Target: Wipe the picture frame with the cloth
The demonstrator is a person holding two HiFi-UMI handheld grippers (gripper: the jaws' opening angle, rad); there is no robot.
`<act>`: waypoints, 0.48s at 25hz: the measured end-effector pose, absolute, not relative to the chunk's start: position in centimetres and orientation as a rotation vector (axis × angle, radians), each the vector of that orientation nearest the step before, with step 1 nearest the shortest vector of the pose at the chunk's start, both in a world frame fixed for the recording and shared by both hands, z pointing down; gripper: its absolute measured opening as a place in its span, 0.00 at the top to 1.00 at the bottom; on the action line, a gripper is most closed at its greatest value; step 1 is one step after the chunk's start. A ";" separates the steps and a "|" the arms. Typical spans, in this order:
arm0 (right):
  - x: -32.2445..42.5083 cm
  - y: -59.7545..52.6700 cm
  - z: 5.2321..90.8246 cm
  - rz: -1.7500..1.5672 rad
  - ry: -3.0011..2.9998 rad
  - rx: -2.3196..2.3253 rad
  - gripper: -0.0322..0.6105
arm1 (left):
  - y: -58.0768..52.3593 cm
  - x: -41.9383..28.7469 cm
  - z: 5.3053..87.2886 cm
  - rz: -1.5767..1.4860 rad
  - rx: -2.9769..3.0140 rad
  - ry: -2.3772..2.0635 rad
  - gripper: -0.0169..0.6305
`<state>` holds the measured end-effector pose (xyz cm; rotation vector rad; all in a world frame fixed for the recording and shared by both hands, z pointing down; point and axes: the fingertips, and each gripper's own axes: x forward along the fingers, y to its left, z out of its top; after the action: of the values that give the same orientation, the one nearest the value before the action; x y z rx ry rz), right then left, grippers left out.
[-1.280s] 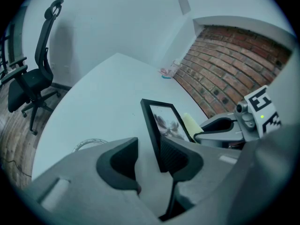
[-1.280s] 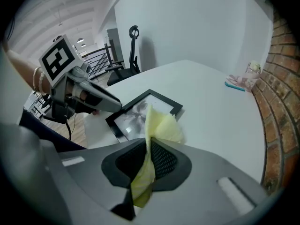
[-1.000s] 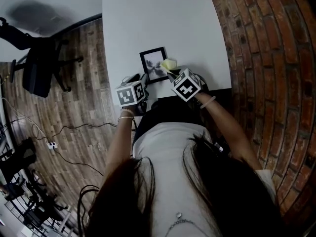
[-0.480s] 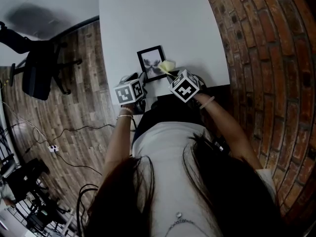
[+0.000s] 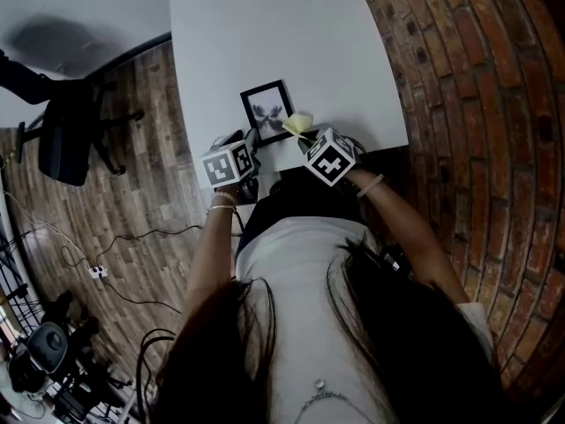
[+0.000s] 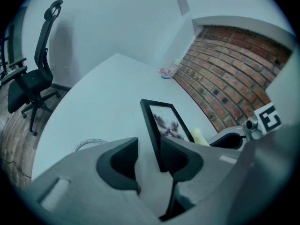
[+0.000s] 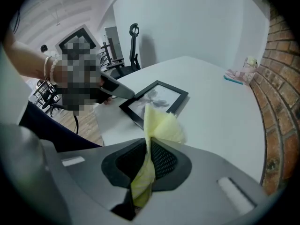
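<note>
A black picture frame lies on the white counter near its lower edge, just left of the middle of the head view, with a grey flower-like print behind its glass. The person leans over it with a tool in each hand. The left tool has its jaws set wide, and the frame's near corner sits in the gap between them, close against the right-hand jaw and clear of the other. The right tool is clamped tight on a pale yellow cloth. The cloth's loose end fans upward out of the jaws and hangs just beside the frame's right edge, though I cannot tell whether it touches. A brick wall curves down the right side of the head view. A black office chair stands on the wood floor at the left.
</note>
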<state>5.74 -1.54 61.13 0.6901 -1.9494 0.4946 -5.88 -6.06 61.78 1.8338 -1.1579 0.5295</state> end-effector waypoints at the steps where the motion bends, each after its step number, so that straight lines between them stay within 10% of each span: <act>1: 5.8 -1.2 61.2 0.499 -1.944 0.686 0.90 | -6.0 -5.9 61.8 0.530 1.833 -1.158 0.74; 12: 6.0 -1.5 60.2 0.478 -1.975 0.751 0.90 | -6.0 -5.9 61.8 0.528 1.837 -1.160 0.74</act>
<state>6.03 -1.51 60.20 0.7506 -1.9755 0.4777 -5.95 -6.04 61.77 1.8374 -1.1598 0.5276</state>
